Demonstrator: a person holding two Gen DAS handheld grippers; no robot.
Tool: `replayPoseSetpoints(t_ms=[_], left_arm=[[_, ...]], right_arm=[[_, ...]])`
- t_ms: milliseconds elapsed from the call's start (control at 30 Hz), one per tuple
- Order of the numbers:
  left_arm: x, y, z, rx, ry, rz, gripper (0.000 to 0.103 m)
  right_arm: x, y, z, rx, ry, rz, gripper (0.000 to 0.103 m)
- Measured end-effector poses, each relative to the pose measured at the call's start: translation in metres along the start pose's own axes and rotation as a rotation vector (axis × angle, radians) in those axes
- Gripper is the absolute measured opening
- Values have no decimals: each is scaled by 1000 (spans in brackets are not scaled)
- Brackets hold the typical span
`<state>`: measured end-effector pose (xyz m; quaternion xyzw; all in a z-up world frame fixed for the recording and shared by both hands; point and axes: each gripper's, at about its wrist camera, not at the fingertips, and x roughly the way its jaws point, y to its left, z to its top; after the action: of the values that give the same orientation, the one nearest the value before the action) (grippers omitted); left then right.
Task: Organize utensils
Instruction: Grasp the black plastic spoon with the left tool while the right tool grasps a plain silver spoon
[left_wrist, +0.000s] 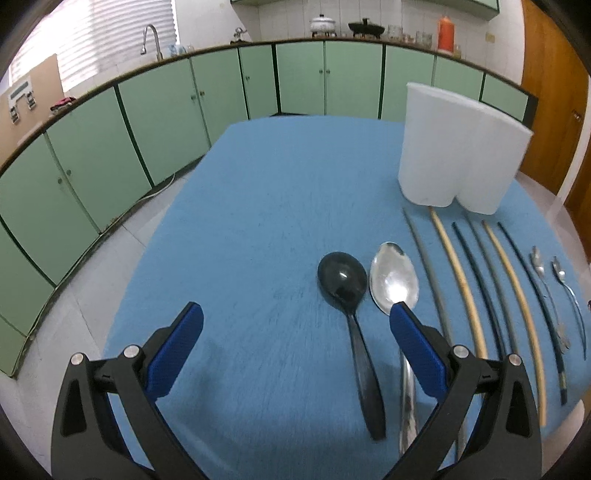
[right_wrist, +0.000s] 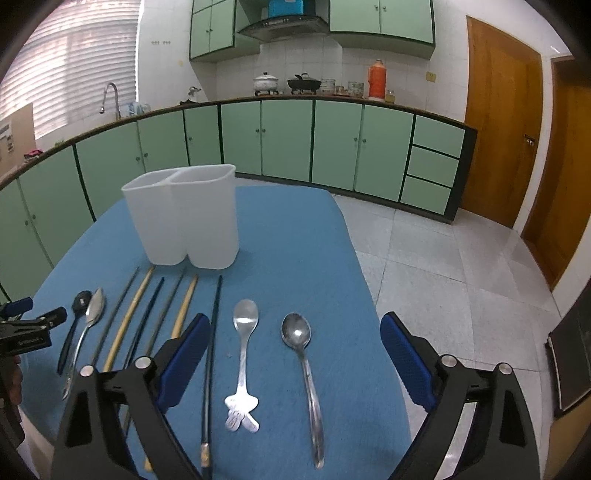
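Utensils lie in a row on the blue-clothed table (right_wrist: 303, 240): black plastic spoon (left_wrist: 341, 279), large steel spoon (left_wrist: 394, 278), six chopsticks (left_wrist: 458, 280), two small steel spoons (right_wrist: 245, 317), before the white two-compartment plastic holder (right_wrist: 184, 214) toward the far edge. No writing is legible. Handles are partly hidden behind fingers. Left gripper (left_wrist: 295, 310) and right gripper (right_wrist: 291, 321) gape wide, empty.

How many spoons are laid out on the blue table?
4. The black spoon and large steel spoon lie left of the chopsticks; two small steel spoons lie right of them. None seem hidden.
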<state>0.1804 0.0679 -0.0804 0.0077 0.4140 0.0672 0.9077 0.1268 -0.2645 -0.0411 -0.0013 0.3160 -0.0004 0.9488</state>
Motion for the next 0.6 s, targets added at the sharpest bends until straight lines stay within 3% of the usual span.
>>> replayPoseSetpoints(t_ms=[133,267,533,600], left_arm=[[18,0,6,8,24,1,94],[34,0,12,9,60,-11,82],[45,-2,15,-1,65,-52,81],[46,-2,17,2,67,-69,73]], right_arm=[[11,1,2,-6,4,0,91],[21,2,2,-8,17,1,91],[35,-4,6,8,34,-4,91],[39,-4,6,3,40,-13,91]])
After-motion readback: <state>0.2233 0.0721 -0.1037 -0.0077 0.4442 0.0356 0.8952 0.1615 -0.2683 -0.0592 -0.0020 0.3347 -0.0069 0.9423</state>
